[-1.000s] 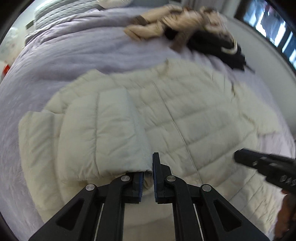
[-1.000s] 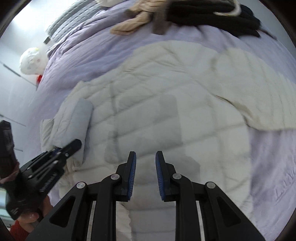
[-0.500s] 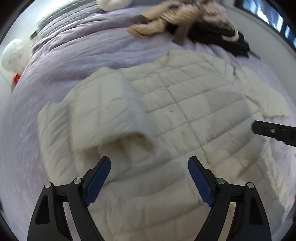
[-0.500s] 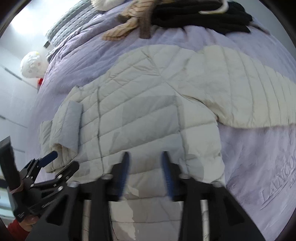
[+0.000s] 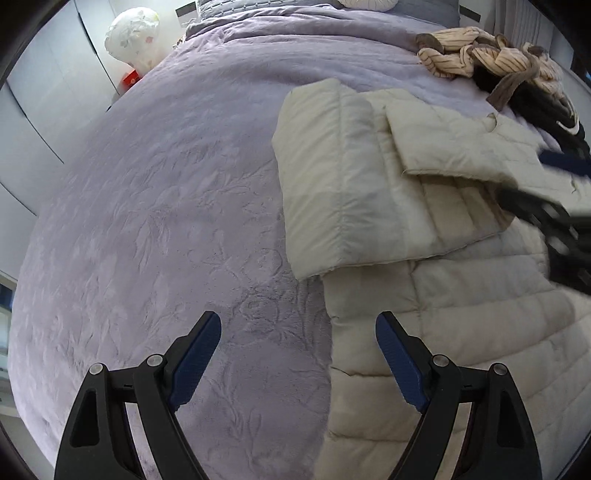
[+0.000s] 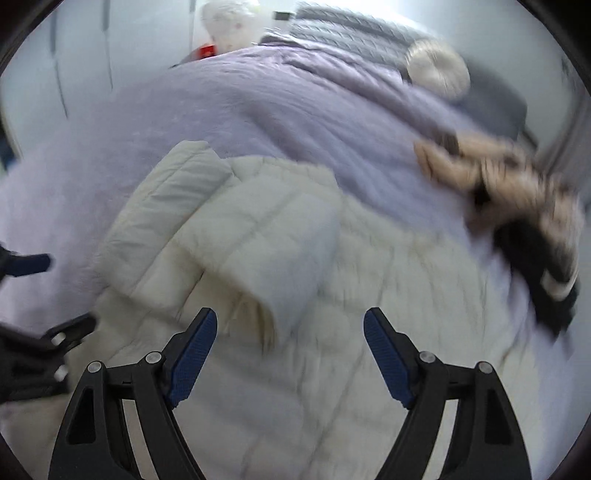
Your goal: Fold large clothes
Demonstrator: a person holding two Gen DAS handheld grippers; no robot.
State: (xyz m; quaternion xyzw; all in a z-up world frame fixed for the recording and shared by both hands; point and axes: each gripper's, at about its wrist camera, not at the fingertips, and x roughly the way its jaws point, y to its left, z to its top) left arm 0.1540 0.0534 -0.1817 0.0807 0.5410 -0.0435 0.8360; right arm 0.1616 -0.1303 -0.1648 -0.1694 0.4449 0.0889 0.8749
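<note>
A cream quilted puffer jacket (image 5: pixel 443 295) lies flat on a lilac bedspread (image 5: pixel 166 221). Its sleeve (image 5: pixel 332 177) is folded over the body at the jacket's left side. My left gripper (image 5: pixel 298 354) is open and empty, hovering over the bedspread beside the jacket's left edge. My right gripper (image 6: pixel 290 350) is open and empty above the jacket (image 6: pixel 332 387), just short of the folded sleeve (image 6: pixel 266 251). The right gripper shows blurred at the right edge of the left wrist view (image 5: pixel 554 221). The left gripper shows at the left edge of the right wrist view (image 6: pixel 33 332).
A heap of striped beige and black clothes (image 5: pixel 498 66) lies at the far right of the bed, also in the right wrist view (image 6: pixel 517 199). A white bundle (image 5: pixel 133 33) and a red item (image 5: pixel 131 78) stand beyond the bed's far left. A round cushion (image 6: pixel 436 70) sits by the headboard.
The left gripper let go of the sleeve, opened wide and swung left off the jacket over the bedspread. The right gripper opened wide and moved toward the folded sleeve.
</note>
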